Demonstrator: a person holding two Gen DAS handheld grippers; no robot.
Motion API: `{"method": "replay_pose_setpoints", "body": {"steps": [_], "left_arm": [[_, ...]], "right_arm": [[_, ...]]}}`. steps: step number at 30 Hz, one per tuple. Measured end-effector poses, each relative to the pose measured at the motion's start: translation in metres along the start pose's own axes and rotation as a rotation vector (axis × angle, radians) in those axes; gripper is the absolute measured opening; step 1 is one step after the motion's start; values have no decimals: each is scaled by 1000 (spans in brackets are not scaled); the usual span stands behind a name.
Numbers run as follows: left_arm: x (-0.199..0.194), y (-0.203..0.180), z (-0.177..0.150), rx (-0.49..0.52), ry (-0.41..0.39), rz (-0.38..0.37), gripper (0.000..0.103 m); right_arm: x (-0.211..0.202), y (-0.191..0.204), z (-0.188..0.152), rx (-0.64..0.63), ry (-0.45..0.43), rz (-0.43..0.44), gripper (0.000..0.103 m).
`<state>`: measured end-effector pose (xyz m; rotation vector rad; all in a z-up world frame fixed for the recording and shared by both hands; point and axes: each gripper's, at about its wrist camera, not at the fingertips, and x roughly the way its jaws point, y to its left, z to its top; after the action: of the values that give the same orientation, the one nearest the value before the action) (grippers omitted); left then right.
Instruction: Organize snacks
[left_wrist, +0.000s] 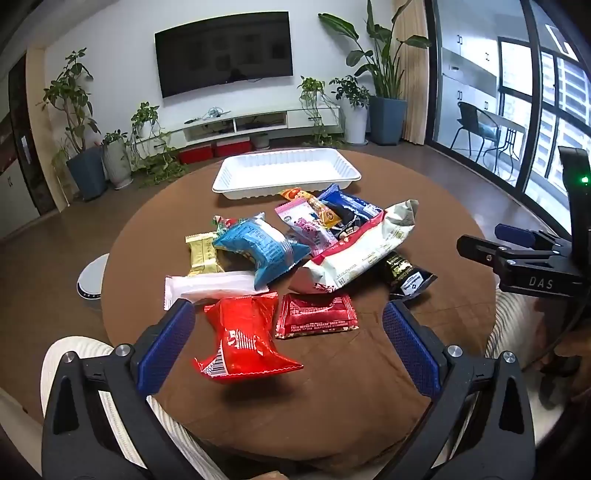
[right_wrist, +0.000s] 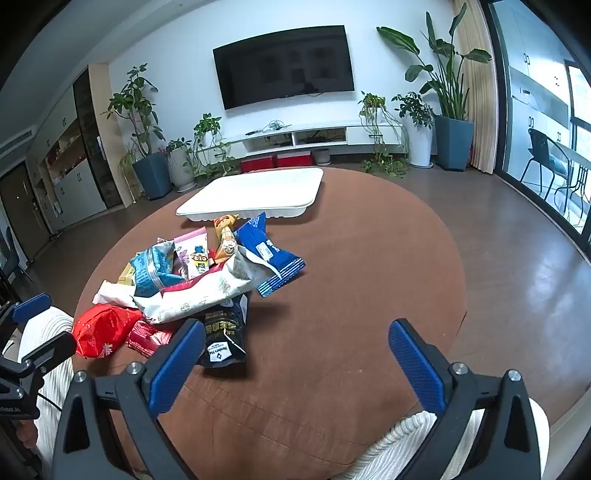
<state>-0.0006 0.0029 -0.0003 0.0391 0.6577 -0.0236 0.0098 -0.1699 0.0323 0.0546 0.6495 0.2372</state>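
Hovering before the snack pile (left_wrist: 295, 258), both jaws spread wide, were left gripper (left_wrist: 288, 347) and right gripper (right_wrist: 295, 365), each holding nothing | snacks heaped just short of the empty tray (left_wrist: 236, 184) | risk: slick, overlapping packets could slip or drag neighbours.

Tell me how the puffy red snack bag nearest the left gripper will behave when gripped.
The red bag looks air-puffed and glossy, so it will probably be light and squash under the fingers. Its crinkled foil suggests it may slip unless pinched at a sealed end. It lies flat on the brown table, so rolling seems unlikely.
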Motion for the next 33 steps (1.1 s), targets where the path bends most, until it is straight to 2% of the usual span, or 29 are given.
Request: {"method": "replay_pose_setpoints", "body": {"steps": [2,3,33], "left_arm": [[-2,4,-1,-15,4,-15,103],[2,2,2,18,27,8,103],[5,0,-2,8,25,18,103]], "right_arm": [[0,0,0,0,6,-2,102],[0,0,0,0,6,-1,102],[0,-2,-1,11,5,6,102]]}}
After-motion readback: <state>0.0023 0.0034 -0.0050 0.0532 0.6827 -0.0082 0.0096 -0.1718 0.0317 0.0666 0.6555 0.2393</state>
